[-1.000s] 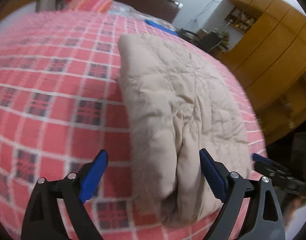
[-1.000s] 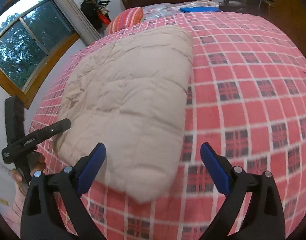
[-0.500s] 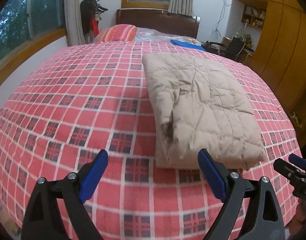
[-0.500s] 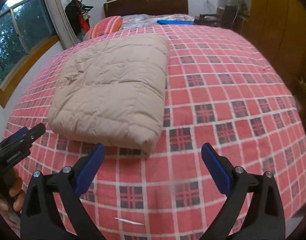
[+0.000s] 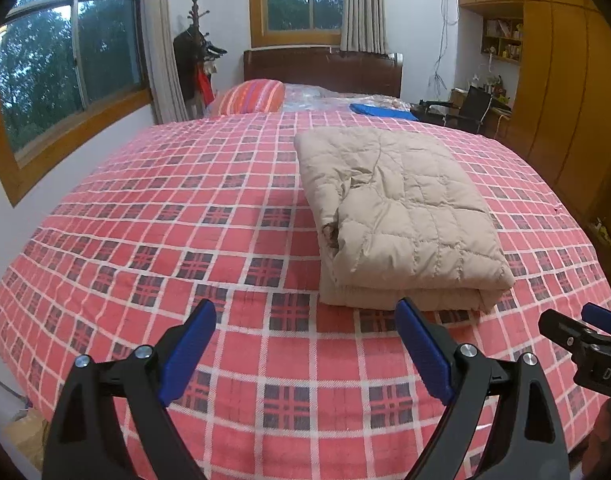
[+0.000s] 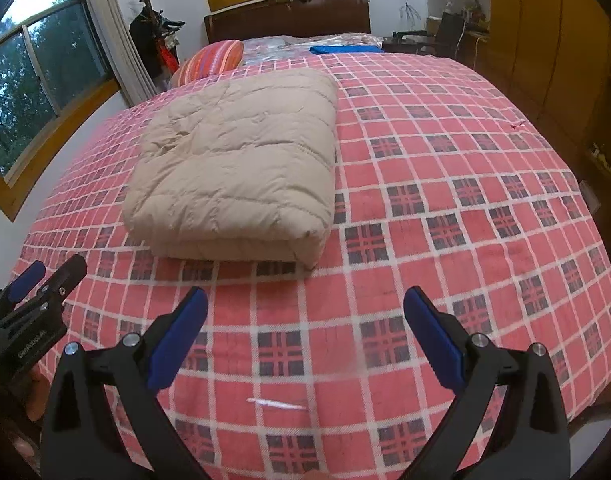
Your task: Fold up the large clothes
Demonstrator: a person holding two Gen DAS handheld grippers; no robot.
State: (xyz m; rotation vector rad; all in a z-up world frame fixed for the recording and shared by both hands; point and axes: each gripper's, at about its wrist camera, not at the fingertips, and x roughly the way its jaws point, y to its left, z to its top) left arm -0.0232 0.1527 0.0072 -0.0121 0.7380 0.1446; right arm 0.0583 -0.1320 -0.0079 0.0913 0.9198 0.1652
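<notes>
since a second ago both grippers have drawn back from the beige quilted jacket (image 5: 401, 216), which filled the near view then and now lies well beyond the fingertips. the jacket sits folded into a thick rectangle on the red plaid bedspread (image 5: 209, 240), right of the bed's middle in the left wrist view, its layered edge facing near and a loose flap creased along its left side. in the right wrist view the same bundle (image 6: 241, 164) lies left of centre. the left gripper (image 5: 305, 348) hangs over the near end of the bed with its blue-padded fingers spread wide, nothing between them. the right gripper (image 6: 305, 328) is likewise spread wide and empty, apart from the cloth; its tip also shows at the right edge of the left view. farther off, a striped pillow (image 5: 251, 97) and a blue folded item (image 5: 379, 111) lie near the dark wooden headboard (image 5: 321, 70). windows line the left wall and wooden cabinets (image 5: 565, 92) stand on the right.
</notes>
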